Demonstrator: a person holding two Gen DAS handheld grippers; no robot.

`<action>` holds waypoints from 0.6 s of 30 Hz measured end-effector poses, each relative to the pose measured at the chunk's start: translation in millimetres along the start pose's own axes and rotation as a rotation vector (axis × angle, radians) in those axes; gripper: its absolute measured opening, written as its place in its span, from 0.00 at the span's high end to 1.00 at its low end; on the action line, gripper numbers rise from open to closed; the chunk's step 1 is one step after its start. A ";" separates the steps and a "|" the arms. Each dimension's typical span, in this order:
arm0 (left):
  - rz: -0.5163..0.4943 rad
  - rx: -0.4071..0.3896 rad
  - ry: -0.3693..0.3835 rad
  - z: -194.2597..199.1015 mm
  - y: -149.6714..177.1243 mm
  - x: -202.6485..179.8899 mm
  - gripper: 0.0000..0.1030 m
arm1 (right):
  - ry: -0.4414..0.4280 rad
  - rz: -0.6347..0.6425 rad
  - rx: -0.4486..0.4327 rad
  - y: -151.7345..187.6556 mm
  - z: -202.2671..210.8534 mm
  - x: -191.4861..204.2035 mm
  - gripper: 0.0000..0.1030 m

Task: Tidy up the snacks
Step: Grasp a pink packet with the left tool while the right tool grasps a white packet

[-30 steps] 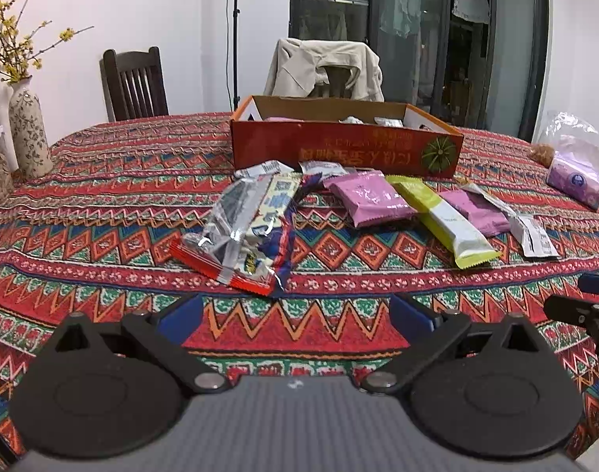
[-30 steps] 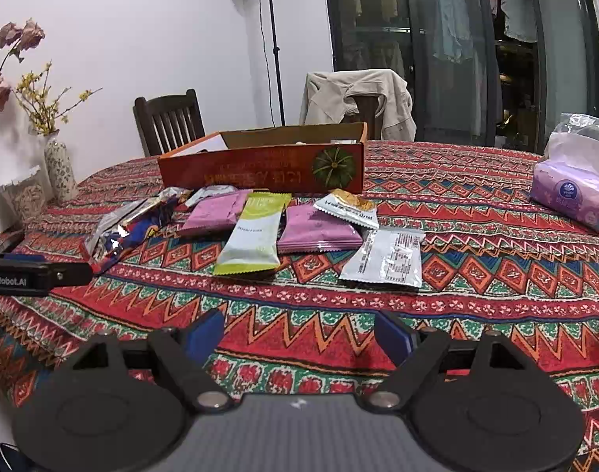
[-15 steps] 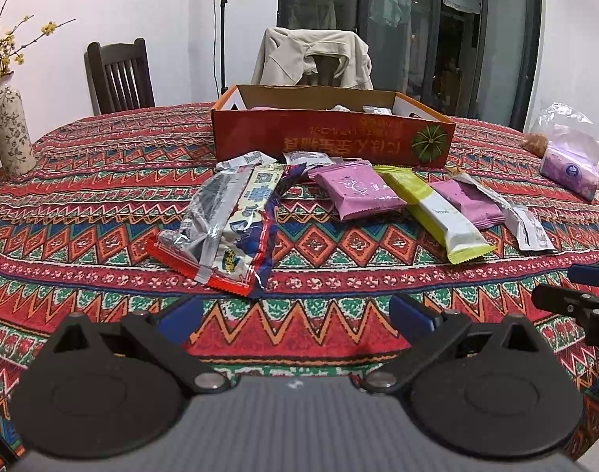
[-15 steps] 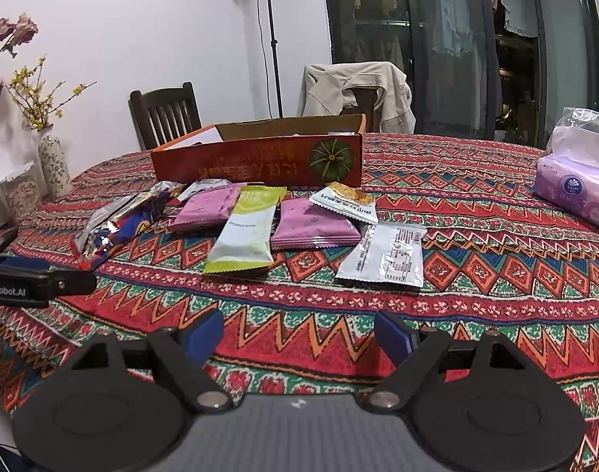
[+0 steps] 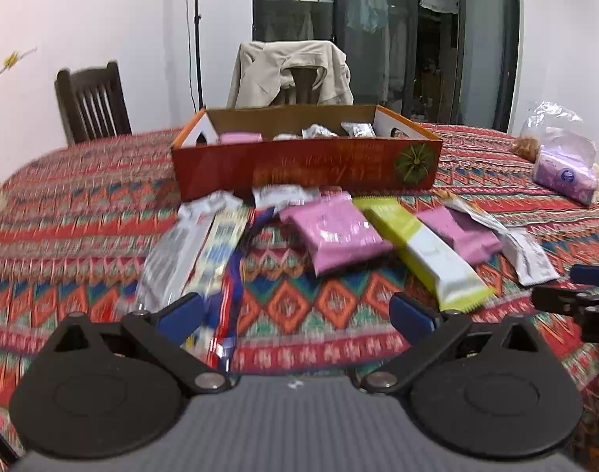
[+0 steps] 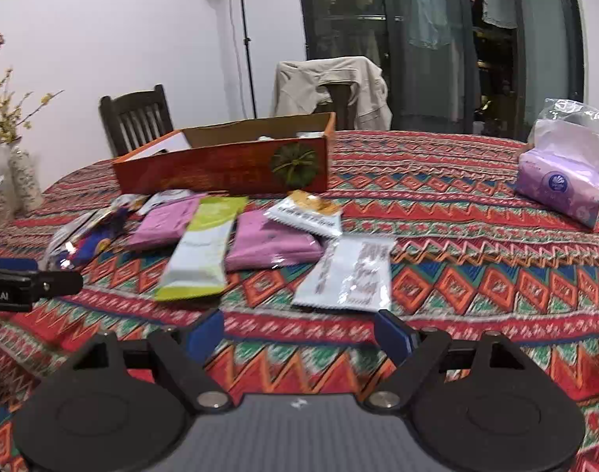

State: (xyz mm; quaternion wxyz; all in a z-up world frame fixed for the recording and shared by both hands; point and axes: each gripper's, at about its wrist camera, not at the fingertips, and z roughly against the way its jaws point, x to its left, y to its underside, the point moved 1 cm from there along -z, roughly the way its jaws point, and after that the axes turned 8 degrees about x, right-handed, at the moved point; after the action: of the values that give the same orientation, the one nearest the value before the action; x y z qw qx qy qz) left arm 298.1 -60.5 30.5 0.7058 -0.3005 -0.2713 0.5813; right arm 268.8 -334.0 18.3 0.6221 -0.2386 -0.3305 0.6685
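Observation:
An orange cardboard box (image 5: pixel 299 169) stands on the patterned table and holds a few packets; it also shows in the right wrist view (image 6: pixel 228 165). Several snack packets lie in front of it: a silver and blue pack (image 5: pixel 189 259), two pink packs (image 5: pixel 338 232), a green and white bar (image 5: pixel 421 251) and a white sachet (image 6: pixel 346 271). My left gripper (image 5: pixel 295 310) is open and empty, its left finger over the silver and blue pack. My right gripper (image 6: pixel 299 330) is open and empty just short of the white sachet.
A purple tissue pack in a plastic bag (image 6: pixel 563 181) sits at the right. A vase with yellow flowers (image 6: pixel 22 181) stands at the left edge. Two chairs (image 5: pixel 91 106) stand behind the table. The right gripper shows at the left wrist view's right edge (image 5: pixel 574 303).
Both grippers have moved forward toward the packets, which now look larger and closer. The left gripper's finger now overlaps the silver and blue pack. Both stay open.

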 end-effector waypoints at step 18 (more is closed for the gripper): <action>0.040 0.118 0.103 -91.5 -67.7 -16.4 0.25 | 0.072 -0.014 0.084 -44.7 -52.5 -26.9 0.35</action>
State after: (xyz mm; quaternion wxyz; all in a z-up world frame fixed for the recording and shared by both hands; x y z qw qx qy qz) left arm 406.7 -96.3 18.5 0.7237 -0.2933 -0.1938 0.5938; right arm 340.3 -352.7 13.7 0.6478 -0.2341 -0.2812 0.6682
